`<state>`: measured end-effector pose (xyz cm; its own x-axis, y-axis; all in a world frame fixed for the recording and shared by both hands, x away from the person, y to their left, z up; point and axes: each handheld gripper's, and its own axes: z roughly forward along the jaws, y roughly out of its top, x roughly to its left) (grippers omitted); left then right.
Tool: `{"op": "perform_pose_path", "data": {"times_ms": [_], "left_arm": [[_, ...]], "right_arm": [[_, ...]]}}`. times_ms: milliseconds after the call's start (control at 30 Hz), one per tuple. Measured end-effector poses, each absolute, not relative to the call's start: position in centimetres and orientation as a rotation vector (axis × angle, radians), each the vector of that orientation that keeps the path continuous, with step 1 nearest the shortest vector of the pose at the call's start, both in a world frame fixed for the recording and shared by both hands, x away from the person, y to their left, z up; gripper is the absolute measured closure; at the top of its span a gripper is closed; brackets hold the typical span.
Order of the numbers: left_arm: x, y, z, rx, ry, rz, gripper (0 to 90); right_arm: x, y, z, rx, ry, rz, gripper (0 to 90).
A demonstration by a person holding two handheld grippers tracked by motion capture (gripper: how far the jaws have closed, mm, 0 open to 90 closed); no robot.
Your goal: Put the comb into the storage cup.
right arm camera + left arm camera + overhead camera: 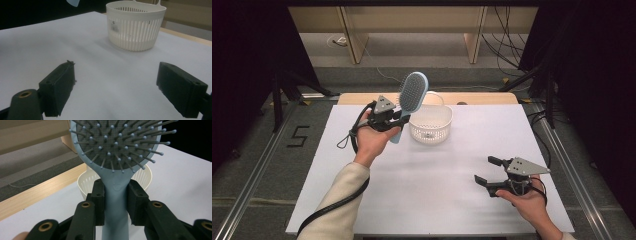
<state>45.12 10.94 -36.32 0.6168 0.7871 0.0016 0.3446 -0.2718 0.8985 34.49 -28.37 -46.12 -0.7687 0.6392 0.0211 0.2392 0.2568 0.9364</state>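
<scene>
Above the far left part of the white table (pixel 432 185), a light blue paddle hairbrush (pixel 412 93) is being held clear of the surface, its oval head tilting up and to the right, its grey bristle pad (pixel 117 142) facing the high camera. The left gripper (pixel 393 119) is clamping the brush by its handle (pixel 116 202): in the left gripper view the two black pads (pixel 99 202) are pressing on either side of the handle just below the head, the jaws standing only as far apart as the handle is thick. The person's left hand (pixel 371 141) is carrying that gripper, with a cream sleeve (pixel 339 200) running down to the bottom edge and a black cable (pixel 332 206) trailing alongside it. Just beside the brush, to its right and below it, a white slotted plastic basket (pixel 430 125) is sitting on the table, upright, with a thin handle loop at its far rim; a small label (pixel 114 25) is showing on its wall in the right gripper view. Well apart from these, near the front right corner of the table, the right gripper (pixel 486 170) is resting low in the right hand (pixel 529 202), pointing left, its jaws standing wide with nothing between them. A bare strip of wooden tabletop (pixel 482 97) is lying beyond the far edge of the white sheet.
</scene>
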Motion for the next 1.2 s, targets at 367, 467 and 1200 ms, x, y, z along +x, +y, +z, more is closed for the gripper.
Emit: {"op": "perform_pose_path", "data": {"times_ms": [367,467,1200], "left_arm": [[45.6,10.9,-36.3,1.862,0.906,0.566,70.0],[45.7,10.8,-36.2,1.861,0.905,0.565,70.0],[46.3,10.5,-35.8,1.852,0.903,0.572,70.0]], "right_arm": [[34.5,-28.4,-46.1,0.801,2.175,1.516,16.4],[34.5,-28.4,-46.1,0.799,2.177,1.519,16.4],[34.5,-28.4,-46.1,0.799,2.173,1.518,16.4]]}}
